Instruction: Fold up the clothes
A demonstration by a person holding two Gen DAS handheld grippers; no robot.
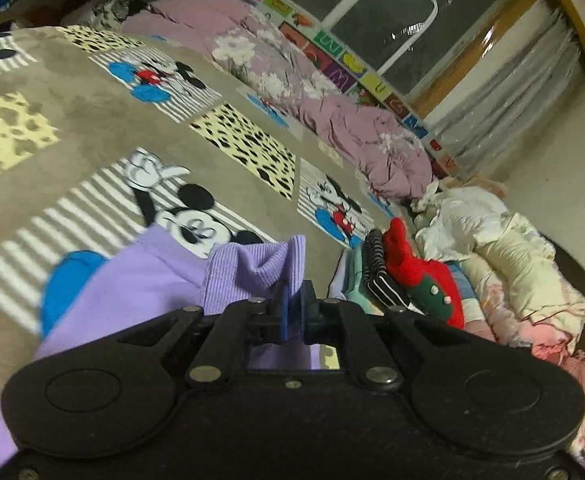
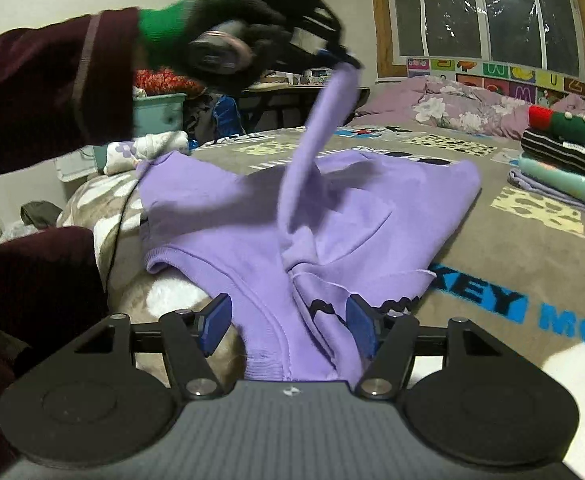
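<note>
Across the cartoon-print bedspread point(image 2: 492, 264) lies the purple sweatshirt point(image 2: 228, 216), its sleeve cuff point(image 1: 258, 266) pinched aloft by the left gripper point(image 1: 292, 300) while the right gripper point(image 2: 288, 326) sits spread over the near hem; next, I'd judge, sleeve laid across the body.

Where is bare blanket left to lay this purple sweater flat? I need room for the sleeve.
Bare blanket lies between the purple sweater and the folded stack. The window side is crowded: lilac quilt, clothes heap.
</note>
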